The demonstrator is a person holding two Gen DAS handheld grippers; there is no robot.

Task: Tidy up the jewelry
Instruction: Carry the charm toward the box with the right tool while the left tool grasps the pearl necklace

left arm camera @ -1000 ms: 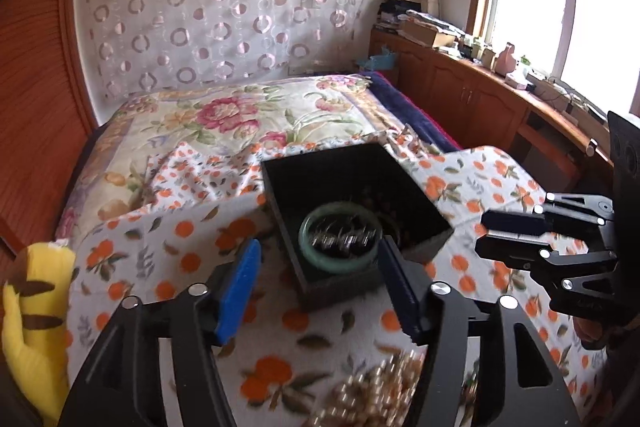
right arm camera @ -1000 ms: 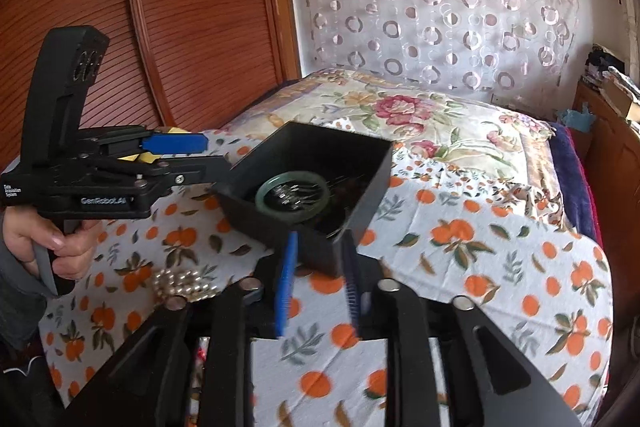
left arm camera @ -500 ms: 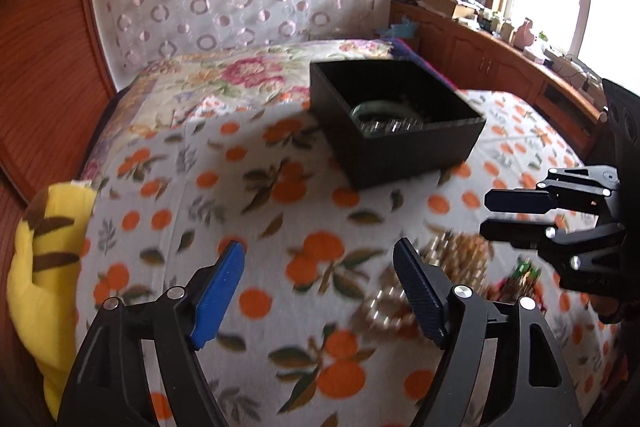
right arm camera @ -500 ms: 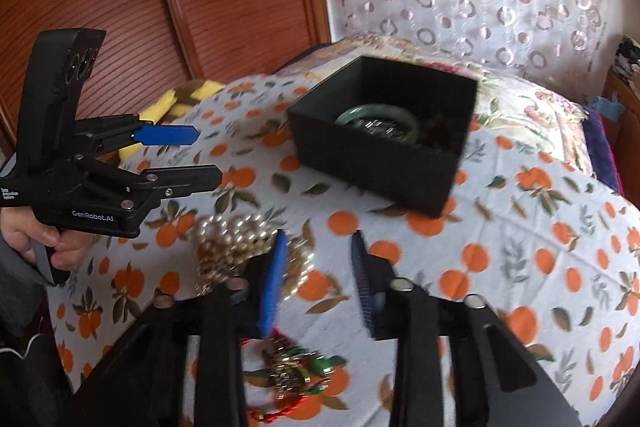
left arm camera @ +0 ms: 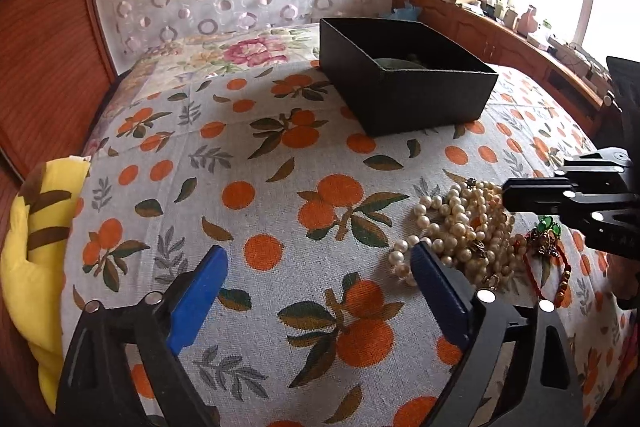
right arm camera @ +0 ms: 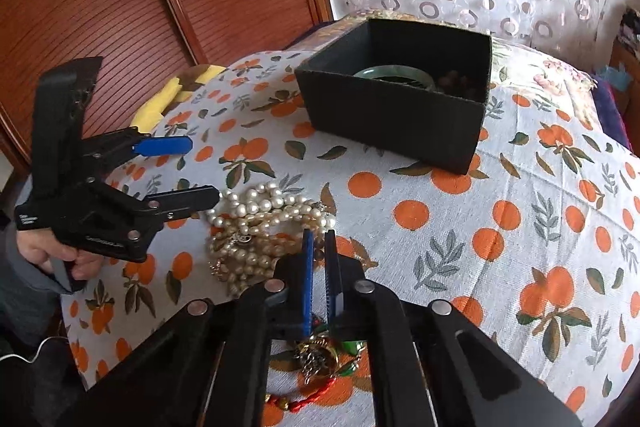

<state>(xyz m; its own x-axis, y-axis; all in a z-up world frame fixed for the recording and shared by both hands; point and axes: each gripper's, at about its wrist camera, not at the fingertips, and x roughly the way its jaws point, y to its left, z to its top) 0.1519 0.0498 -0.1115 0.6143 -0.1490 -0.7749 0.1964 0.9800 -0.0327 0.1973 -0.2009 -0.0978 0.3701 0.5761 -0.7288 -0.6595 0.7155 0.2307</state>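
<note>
A black open box (left arm camera: 404, 83) (right arm camera: 400, 107) stands on the orange-print cloth and holds a green bangle (right arm camera: 390, 75) and dark beads. A heap of pearl necklaces (left arm camera: 464, 231) (right arm camera: 260, 227) lies on the cloth nearer me. A red-cord piece with green and gold charms (left arm camera: 546, 243) (right arm camera: 320, 359) lies beside it. My left gripper (left arm camera: 316, 267) (right arm camera: 200, 173) is open and empty, just left of the pearls. My right gripper (right arm camera: 319, 239) (left arm camera: 508, 193) hovers over the pearls with its jaws nearly closed and a thin gap between them, holding nothing.
The cloth covers a rounded surface (left arm camera: 280, 187) that drops away at its edges. A yellow striped cushion (left arm camera: 36, 251) lies at the left edge. A bed with a floral quilt (left arm camera: 224, 55) is behind, wooden panels (right arm camera: 140, 7) on the left, a window counter (left arm camera: 520, 39) on the right.
Both grippers have pulled back from the box and come down toward the jewelry heap. The right gripper's jaws have narrowed to a thin gap. The left gripper stayed open.
</note>
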